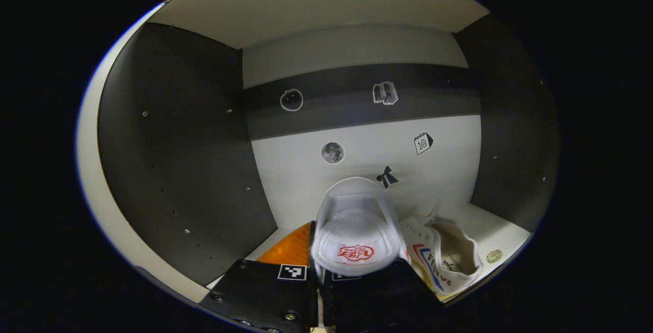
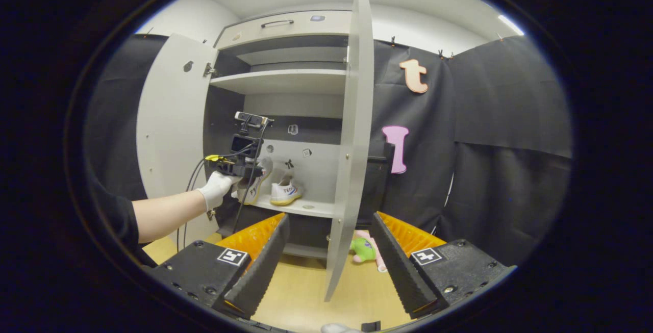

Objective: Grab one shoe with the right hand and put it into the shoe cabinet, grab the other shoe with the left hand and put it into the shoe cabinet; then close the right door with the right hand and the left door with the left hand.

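Note:
My left gripper (image 1: 326, 266) is inside the shoe cabinet, shut on the heel of a white shoe (image 1: 355, 231) with a red logo, held just above the shelf (image 1: 497, 233). The second white shoe (image 1: 449, 259), striped on its side, rests on that shelf just to the right. In the right gripper view a gloved hand (image 2: 217, 187) holds the left gripper (image 2: 240, 167) with its shoe (image 2: 257, 182) at the cabinet's left side, beside the standing shoe (image 2: 284, 193). My right gripper (image 2: 329, 266) hangs open and empty in front of the cabinet, low over the wooden floor.
Both cabinet doors stand open: the left door (image 2: 168, 134) swung wide, the right door (image 2: 352, 144) edge-on straight ahead of my right gripper. A green and pink plush toy (image 2: 363, 249) lies on the floor behind that door. A small round disc (image 1: 494, 256) lies on the shelf.

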`<act>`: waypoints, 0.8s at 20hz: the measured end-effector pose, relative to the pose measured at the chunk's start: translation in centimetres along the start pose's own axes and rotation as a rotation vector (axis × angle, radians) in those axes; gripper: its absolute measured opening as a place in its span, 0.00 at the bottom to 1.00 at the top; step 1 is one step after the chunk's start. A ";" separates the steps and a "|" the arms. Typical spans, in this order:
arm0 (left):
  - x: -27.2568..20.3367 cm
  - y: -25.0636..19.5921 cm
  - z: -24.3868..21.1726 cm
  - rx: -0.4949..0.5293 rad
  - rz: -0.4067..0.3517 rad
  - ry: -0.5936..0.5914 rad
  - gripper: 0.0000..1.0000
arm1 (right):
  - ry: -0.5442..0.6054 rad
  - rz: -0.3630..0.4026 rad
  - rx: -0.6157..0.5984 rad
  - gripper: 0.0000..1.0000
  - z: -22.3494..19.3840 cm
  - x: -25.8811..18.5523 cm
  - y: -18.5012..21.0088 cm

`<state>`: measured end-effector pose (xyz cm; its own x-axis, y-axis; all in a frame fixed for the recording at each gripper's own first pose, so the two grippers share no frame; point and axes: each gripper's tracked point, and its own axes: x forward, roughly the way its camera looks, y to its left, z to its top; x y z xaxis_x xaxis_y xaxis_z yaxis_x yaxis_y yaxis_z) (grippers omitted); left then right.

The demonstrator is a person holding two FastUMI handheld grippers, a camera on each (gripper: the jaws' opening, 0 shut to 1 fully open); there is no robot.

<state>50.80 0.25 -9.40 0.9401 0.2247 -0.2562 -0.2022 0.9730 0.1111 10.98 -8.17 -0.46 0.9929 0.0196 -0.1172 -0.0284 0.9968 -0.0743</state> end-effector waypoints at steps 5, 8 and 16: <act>0.6 -0.5 -0.4 -0.024 -0.035 0.007 0.24 | -0.005 0.015 -0.011 1.00 0.0 0.2 0.0; 0.8 0.0 -1.3 -0.040 -0.043 0.027 0.53 | 0.003 0.023 0.007 1.00 -0.2 0.4 0.0; 0.8 0.2 -5.3 -0.153 -0.082 0.182 0.96 | 0.028 0.032 0.027 1.00 -1.0 0.4 0.3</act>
<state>50.07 0.96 -14.67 0.8931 0.1367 -0.4287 -0.1792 0.9820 -0.0602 11.24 -7.91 -1.49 0.9880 0.0498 -0.1463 -0.0566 0.9975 -0.0431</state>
